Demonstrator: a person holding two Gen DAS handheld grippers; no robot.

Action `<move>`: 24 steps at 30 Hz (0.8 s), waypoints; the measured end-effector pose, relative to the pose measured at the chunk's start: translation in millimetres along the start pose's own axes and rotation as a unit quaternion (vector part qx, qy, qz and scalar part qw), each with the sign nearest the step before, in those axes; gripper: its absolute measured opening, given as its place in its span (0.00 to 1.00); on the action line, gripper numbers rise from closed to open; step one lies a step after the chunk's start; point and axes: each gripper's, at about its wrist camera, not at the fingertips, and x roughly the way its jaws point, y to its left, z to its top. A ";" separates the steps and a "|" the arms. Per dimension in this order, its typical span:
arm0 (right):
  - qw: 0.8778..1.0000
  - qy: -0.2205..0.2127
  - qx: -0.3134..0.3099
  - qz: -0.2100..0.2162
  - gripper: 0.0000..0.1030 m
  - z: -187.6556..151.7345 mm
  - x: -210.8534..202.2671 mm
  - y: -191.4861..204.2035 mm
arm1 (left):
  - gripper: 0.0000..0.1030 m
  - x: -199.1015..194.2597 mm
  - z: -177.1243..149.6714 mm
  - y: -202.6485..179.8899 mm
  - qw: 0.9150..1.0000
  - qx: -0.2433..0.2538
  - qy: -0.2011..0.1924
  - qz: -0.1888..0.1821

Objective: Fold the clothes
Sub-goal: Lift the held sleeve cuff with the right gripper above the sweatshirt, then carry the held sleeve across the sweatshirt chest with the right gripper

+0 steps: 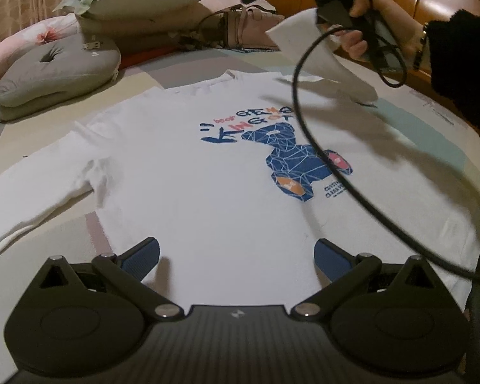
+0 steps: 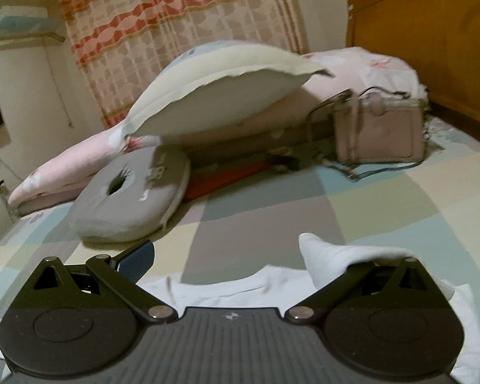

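Note:
A white long-sleeved shirt (image 1: 208, 176) with a blue bear print (image 1: 297, 160) lies flat, front up, on the checked bed sheet (image 2: 265, 217). One sleeve (image 1: 32, 198) stretches out flat to the left. The other sleeve (image 1: 316, 54) is raised off the bed at my right gripper (image 1: 329, 12), which a hand (image 1: 358, 41) holds. In the right wrist view that gripper (image 2: 230, 249) has its jaws wide apart, and the sleeve (image 2: 336, 256) is draped over its right finger. My left gripper (image 1: 238, 252) hovers open over the shirt's lower body, holding nothing.
A black cable (image 1: 304, 112) loops across the shirt from the right gripper. A grey ring cushion (image 2: 131, 198), a pale pillow (image 2: 227, 96) and a pink handbag (image 2: 377, 134) sit at the far side of the bed. The wooden headboard (image 2: 432, 48) stands behind them.

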 end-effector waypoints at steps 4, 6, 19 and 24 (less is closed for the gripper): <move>1.000 -0.017 -0.022 -0.008 1.00 -11.0 7.6 21.4 | 0.99 -2.5 -1.4 4.2 1.000 0.001 0.001 0.008; 0.999 -0.032 -0.033 -0.012 1.00 -17.0 10.2 32.6 | 0.99 -2.4 -2.1 7.2 1.000 -0.002 0.003 0.010; 0.997 -0.018 -0.037 0.059 1.00 -34.0 37.5 73.7 | 0.99 3.8 -5.8 11.7 1.000 -0.005 0.014 0.001; 0.995 -0.002 -0.044 0.088 1.00 -44.1 47.7 92.8 | 0.99 3.4 -6.7 13.9 1.000 -0.008 0.013 -0.002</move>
